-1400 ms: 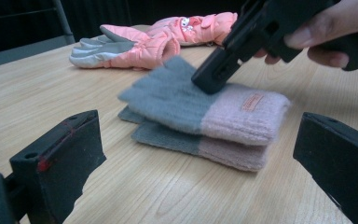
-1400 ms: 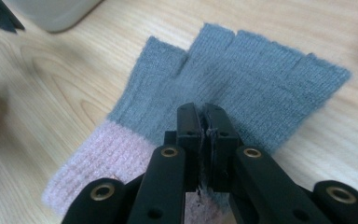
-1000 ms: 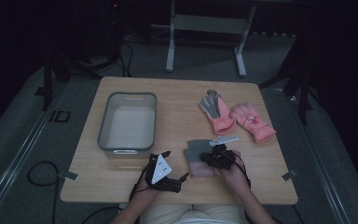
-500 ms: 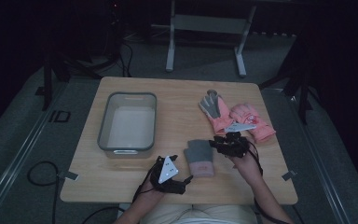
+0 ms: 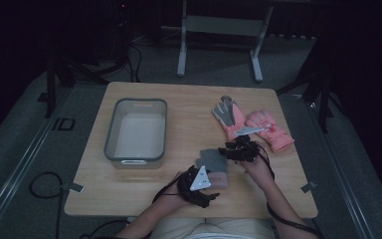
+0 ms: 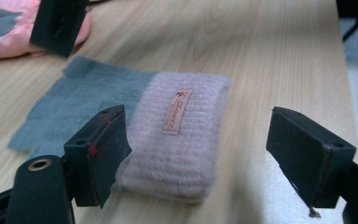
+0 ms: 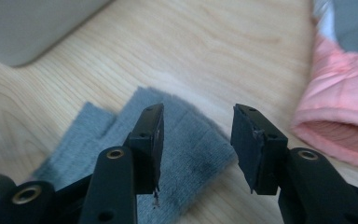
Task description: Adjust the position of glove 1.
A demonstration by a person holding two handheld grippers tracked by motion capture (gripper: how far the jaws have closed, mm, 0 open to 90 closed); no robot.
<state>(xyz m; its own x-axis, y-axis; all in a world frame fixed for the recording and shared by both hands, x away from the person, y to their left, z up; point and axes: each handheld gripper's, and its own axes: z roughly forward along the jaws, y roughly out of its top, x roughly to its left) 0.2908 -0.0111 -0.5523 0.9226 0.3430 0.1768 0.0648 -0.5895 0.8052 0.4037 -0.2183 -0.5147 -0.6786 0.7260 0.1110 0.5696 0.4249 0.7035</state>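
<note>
Forearms enter from the near edge of the counter (image 5: 144, 199). Left gripper (image 6: 205, 154) sits low at the near side, jaws apart astride the mitten's pink cuff, pads clear of it; they have just been closing. Right gripper (image 7: 196, 140) hovers over the grey end, jaws half spread with nothing between them, having just been opening. Grey-and-pink mitten (image 5: 214, 167) lies flat at near centre, long axis near to far, cuff toward the person. Left gripper view shows a small label on the cuff. High view shows pink gloves (image 5: 266, 128) far right and a grey bin (image 5: 110, 144) to the left.
</note>
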